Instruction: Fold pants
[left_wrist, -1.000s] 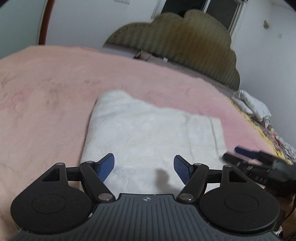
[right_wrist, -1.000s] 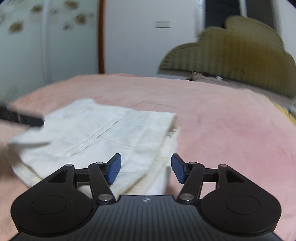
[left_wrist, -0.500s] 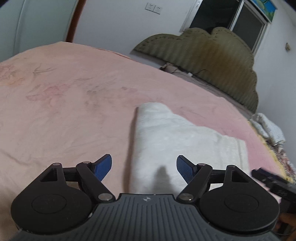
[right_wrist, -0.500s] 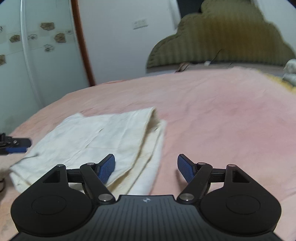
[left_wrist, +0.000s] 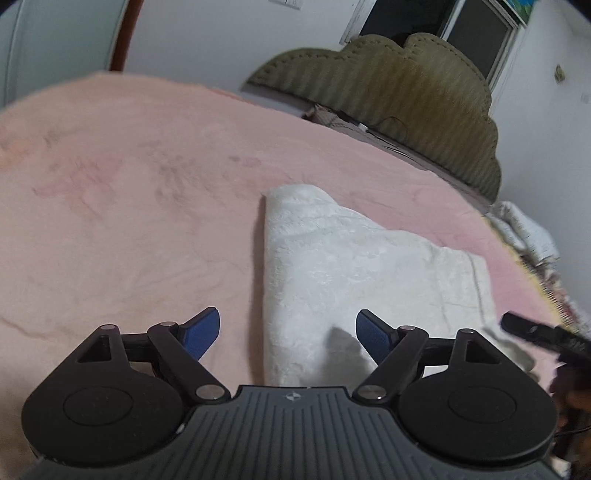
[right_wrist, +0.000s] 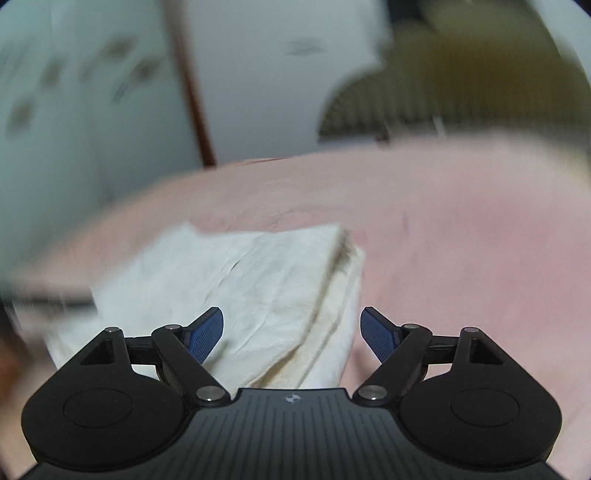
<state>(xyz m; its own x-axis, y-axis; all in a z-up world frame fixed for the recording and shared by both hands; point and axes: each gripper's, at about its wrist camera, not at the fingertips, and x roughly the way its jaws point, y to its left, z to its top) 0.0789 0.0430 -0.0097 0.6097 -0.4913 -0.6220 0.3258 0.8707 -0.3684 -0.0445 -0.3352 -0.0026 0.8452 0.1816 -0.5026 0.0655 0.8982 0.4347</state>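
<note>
Item: white pants (left_wrist: 351, 266), folded, lay mid-bed on the pink blanket (left_wrist: 129, 206). My left tongs (left_wrist: 288, 328) and right tongs (right_wrist: 291, 328) hung released, empty. Judged best: square the near edges before pressing flat.

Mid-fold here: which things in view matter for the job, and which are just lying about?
Job: white pants, folded on the pink blanket; left gripper and right gripper, both open.
Lying about: olive headboard; crumpled bedding at the bed's edge.
</note>
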